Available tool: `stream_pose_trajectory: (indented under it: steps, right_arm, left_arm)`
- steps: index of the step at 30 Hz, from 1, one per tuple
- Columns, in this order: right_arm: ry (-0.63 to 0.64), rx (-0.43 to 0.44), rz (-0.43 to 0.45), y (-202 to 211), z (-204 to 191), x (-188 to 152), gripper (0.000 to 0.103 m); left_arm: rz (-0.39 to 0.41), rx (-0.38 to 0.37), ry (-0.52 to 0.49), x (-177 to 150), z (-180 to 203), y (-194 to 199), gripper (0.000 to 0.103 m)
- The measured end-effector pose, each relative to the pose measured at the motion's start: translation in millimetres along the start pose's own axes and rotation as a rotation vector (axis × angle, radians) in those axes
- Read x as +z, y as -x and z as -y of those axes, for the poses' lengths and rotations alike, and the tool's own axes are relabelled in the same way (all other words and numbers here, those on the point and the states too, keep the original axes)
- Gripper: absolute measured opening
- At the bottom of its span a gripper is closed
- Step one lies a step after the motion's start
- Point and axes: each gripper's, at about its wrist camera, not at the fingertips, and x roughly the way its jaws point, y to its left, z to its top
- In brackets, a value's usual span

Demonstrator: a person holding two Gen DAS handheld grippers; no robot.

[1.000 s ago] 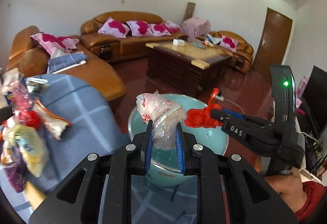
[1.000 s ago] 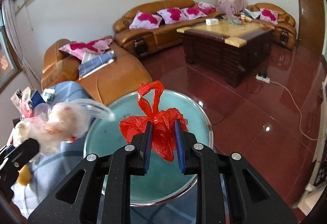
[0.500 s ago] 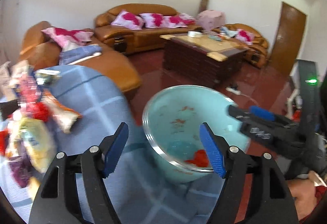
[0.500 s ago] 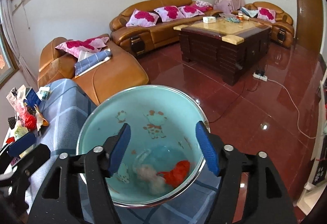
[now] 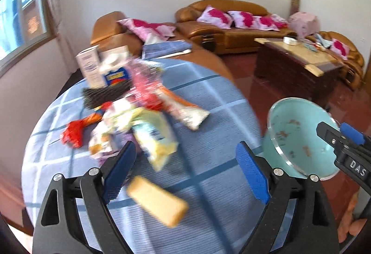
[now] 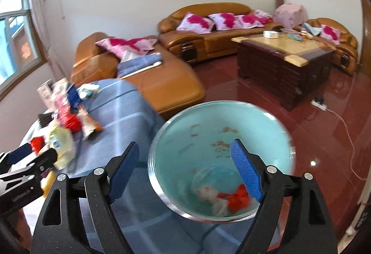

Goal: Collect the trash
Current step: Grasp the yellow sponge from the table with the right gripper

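Tan sofa (image 6: 204, 22), wood coffee tbl (image 6: 285, 56), window (image 5: 20, 19)

Home living room: leather sofas (image 6: 208, 29), cushions (image 6: 194, 23), wooden coffee table (image 6: 285, 63).

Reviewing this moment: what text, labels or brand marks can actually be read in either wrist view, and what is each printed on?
"DAS": white letters on the right gripper, seen in the left wrist view.
Embossed lettering on the left gripper, in the right wrist view: too blurred to read.
White carton and blue-labelled packet on the table: print blurred, unreadable.
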Motion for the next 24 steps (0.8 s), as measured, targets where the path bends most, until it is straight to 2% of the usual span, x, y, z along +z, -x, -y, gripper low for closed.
stream_pose_trajectory:
  steps: [8,13,19,24]
  right_arm:
    - [0.111,0.114,-0.025,1.2,-62.4,-8.1,0.080]
    - [0.174,0.183,-0.034,0.7,-98.2,-13.5,0.080]
    - [0.227,0.232,-0.046,0.6,-126.1,-18.4,0.079]
    - [0.278,0.282,-0.059,3.3,-142.9,-25.2,0.074]
  left_arm:
    - [-0.038,0.068,0.070,-17.5,-46.6,5.2,0.086]
    - [-0.046,0.136,0.111,-26.2,-77.4,8.6,0.086]
    - [-0.070,0.202,0.159,-38.3,-110.0,9.3,0.086]
    - [-0.089,0.236,0.179,-45.7,-126.6,6.1,0.086]
